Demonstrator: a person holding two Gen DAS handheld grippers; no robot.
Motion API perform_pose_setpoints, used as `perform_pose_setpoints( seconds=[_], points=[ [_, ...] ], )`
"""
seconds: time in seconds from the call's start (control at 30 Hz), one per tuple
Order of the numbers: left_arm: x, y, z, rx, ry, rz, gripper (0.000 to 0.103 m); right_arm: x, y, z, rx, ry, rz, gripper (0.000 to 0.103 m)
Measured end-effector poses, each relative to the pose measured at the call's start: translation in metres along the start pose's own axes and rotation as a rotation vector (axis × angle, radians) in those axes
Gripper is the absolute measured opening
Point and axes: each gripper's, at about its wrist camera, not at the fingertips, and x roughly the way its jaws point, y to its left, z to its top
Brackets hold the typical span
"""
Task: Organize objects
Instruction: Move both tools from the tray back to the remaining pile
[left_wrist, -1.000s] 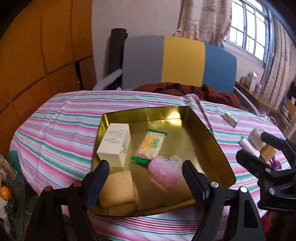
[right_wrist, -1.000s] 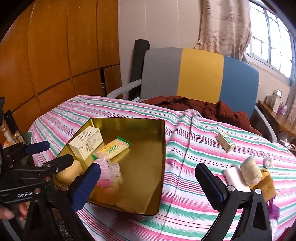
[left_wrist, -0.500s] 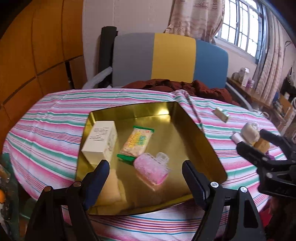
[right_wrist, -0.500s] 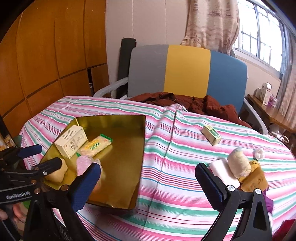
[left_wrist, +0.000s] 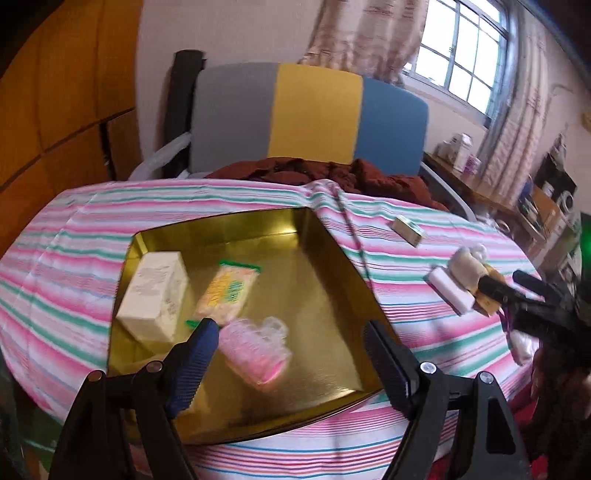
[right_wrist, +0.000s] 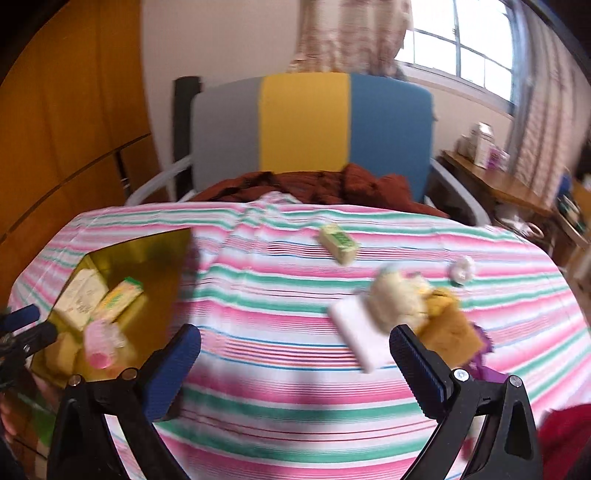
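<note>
Gold tray (left_wrist: 332, 258) holds boxes, print illegible; both grippers empty, agape.

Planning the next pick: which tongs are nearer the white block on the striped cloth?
Right. The right tongs hang open just before the white block, which lies by their right finger. The left tongs are open over the gold tray, well left of it.

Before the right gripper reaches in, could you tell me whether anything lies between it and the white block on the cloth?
Nothing visible does: the right gripper is open, with only bare striped cloth before the white block.
</note>
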Motion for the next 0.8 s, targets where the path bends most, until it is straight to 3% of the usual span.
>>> perform_pose_setpoints(
  seconds=[0.23, 0.47, 0.6, 0.8],
  points=[
    [0.004, -0.048, 0.011, 0.121, -0.002, -0.106, 0.082, -0.001, -0.085, 0.012, 0.159, 0.009, -0.125, 0.103],
    [0.014, -0.092, 0.024, 0.185, 0.018, -0.197, 0.082, 0.011, -0.181, 0.009, 0.429, 0.005, -0.241, 0.103],
    [0.026, -0.117, 0.027, 0.229, 0.046, -0.215, 0.082, 0.018, -0.220, -0.009, 0.642, 0.037, -0.201, 0.103],
    [0.056, -0.162, 0.032, 0.328, 0.099, -0.269, 0.081, 0.022, -0.233, -0.015, 0.711, 0.058, -0.163, 0.103]
  ],
)
